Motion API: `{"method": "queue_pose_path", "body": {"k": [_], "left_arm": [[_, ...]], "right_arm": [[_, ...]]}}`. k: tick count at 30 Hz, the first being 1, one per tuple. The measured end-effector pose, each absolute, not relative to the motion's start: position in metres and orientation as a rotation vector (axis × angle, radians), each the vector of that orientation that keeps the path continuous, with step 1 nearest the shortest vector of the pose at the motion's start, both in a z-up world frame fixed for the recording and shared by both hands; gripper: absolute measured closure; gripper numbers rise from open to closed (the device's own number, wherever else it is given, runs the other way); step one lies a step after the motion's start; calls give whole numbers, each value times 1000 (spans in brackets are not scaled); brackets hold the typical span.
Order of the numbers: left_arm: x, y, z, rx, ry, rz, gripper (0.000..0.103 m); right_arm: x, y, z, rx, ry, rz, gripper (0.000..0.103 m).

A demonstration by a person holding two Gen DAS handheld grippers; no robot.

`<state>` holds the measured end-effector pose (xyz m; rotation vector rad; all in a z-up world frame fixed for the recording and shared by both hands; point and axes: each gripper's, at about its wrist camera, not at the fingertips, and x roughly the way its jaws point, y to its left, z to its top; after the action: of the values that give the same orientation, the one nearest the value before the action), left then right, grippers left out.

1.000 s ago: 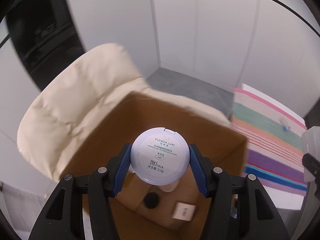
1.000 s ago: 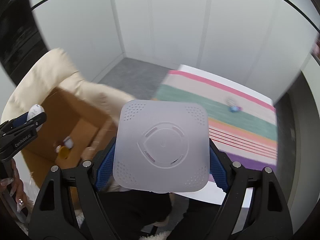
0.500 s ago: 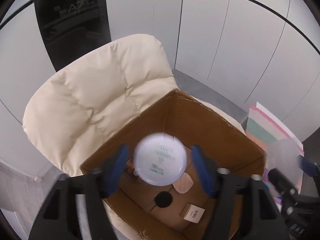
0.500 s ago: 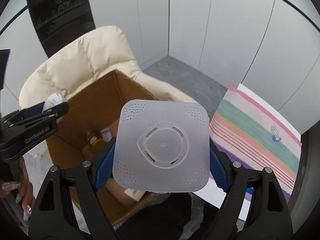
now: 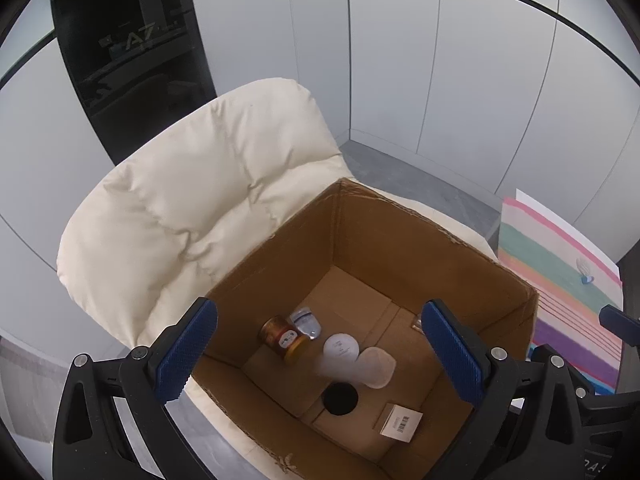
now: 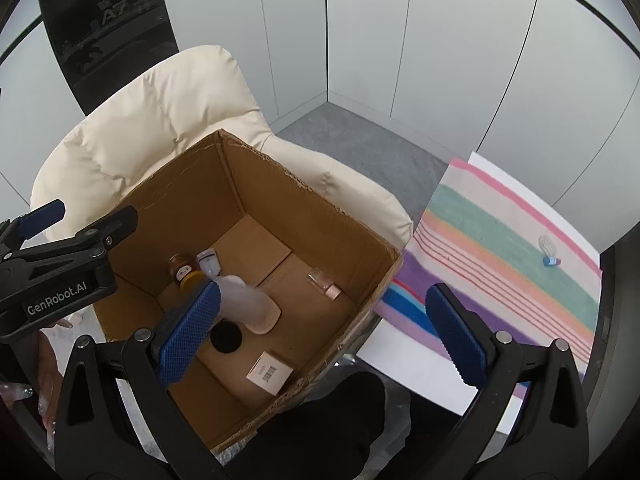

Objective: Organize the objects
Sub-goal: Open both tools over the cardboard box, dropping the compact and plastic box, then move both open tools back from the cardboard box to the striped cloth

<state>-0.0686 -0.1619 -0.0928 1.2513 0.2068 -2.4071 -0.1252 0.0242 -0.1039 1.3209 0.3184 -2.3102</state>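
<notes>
An open cardboard box (image 5: 400, 240) (image 6: 320, 204) stands on a cream chair. My left gripper (image 5: 318, 312) hangs over it, jaws opening wide with nothing between them. The round white compact (image 5: 341, 347) lies on the box floor beside an amber jar (image 5: 284, 336). My right gripper (image 6: 324, 292) hovers over the box's right rim, jaws also opening and empty. A blurred pale shape (image 6: 244, 300) (image 5: 360, 372) below it seems to be the white square device, on or just above the box floor. The left gripper (image 6: 60, 240) also shows at the left edge.
In the box lie a black disc (image 5: 340, 398), a small barcoded carton (image 5: 400, 420) and a small clear bottle (image 6: 324, 284). A striped cloth (image 6: 500, 248) on the right carries a small blue-capped item (image 6: 551, 256). A hand (image 6: 44, 396) and a dark-clothed leg (image 6: 320, 420) are near.
Both grippers have opened. The compact has dropped out of the left one and the white square device out of the right one, into the box. Both views swung over the box.
</notes>
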Motion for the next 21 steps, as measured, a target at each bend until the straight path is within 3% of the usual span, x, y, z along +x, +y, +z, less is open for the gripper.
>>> {"method": "queue_pose_path", "body": {"k": [21], "left_arm": [[-102,-44,-102,1349,-7,-2622,0]], "right_arm": [[-134,145,-91,1400,163,-2473,0]]}}
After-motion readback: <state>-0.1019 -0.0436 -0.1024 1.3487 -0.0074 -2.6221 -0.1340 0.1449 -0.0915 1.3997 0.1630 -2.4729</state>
